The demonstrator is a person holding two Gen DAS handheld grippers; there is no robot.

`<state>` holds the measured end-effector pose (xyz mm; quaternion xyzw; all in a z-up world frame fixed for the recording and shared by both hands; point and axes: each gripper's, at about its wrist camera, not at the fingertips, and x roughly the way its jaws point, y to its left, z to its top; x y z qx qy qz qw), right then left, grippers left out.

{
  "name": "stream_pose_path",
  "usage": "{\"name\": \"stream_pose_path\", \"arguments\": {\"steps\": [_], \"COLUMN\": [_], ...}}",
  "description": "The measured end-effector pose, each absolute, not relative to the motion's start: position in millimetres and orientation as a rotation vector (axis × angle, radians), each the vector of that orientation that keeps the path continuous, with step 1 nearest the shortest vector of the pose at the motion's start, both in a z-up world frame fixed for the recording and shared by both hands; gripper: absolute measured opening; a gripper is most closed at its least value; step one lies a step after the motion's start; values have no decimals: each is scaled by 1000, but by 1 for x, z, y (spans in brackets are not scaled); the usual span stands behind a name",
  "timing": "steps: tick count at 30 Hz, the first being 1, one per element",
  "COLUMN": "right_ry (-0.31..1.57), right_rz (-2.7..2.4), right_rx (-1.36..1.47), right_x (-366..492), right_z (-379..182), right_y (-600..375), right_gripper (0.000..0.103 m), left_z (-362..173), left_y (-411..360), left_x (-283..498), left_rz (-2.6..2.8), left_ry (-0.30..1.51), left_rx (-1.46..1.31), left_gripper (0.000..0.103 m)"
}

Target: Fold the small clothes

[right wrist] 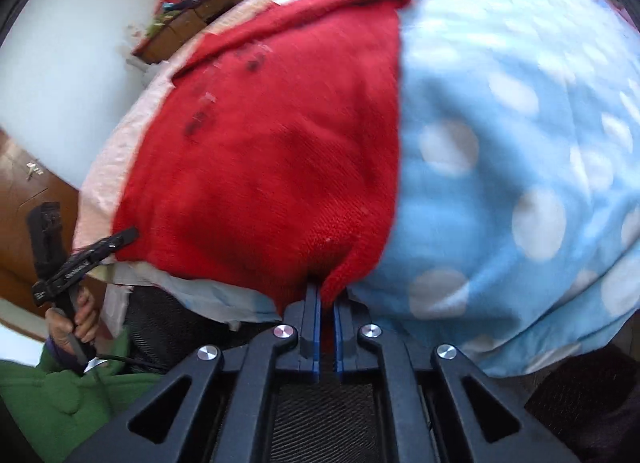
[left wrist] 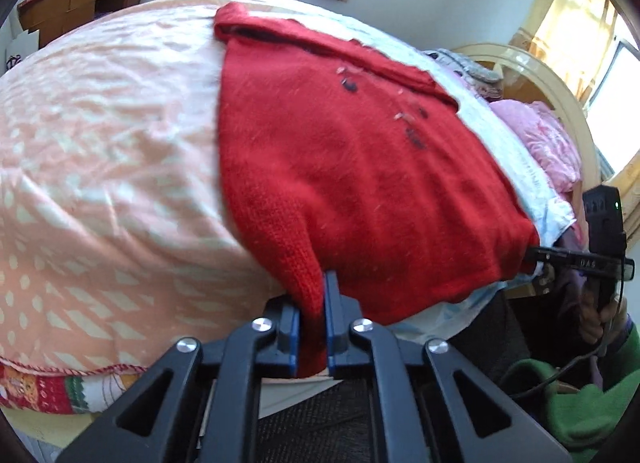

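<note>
A small red knitted sweater point(left wrist: 340, 167) lies spread on the bed with its sleeves folded across the far end. My left gripper point(left wrist: 312, 303) is shut on the sweater's near left hem corner. My right gripper point(right wrist: 327, 297) is shut on the near right hem corner of the sweater point(right wrist: 280, 151). Each gripper shows in the other's view: the right gripper point(left wrist: 536, 253) at the sweater's right corner, the left gripper point(right wrist: 120, 241) at the left corner. Both corners are pulled toward the bed's near edge.
The bed carries a peach patterned blanket point(left wrist: 100, 163) on the left and a light blue dotted blanket point(right wrist: 520, 143) on the right. Pink bedding point(left wrist: 548, 143) lies by a curved headboard point(left wrist: 560, 87). A wooden desk point(left wrist: 76, 3) stands at the far wall. The person's green sleeve point(left wrist: 584, 403) is close by.
</note>
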<state>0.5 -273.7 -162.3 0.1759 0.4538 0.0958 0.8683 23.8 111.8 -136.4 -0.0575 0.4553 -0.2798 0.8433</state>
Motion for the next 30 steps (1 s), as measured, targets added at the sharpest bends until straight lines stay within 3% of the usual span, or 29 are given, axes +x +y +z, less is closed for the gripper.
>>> {"name": "stream_pose_path", "arguments": {"steps": [10,22,25,27,30], "right_ry": [726,755,753,686,655], "right_rz": [296,43,61,88,94], "right_rx": [553,695,763,842,839], "right_x": [61,170,170,162,151], "right_z": [-92,-124,-127,-126,-121], "right_y": [-316,-361,-372,-382,-385], "right_gripper": [4,5,6,6,6], "left_z": [-68,-96,-90,-83,-69], "left_y": [117,100,110,120,147], "left_x": [97,222,225,224,219], "left_rz": [-650,-451,-473,-453,-390], "left_ry": [872,1004,1010,980,876], "left_rx": [-246,-249,-286,-296,-305], "left_gripper": [10,12,30,71,78]}}
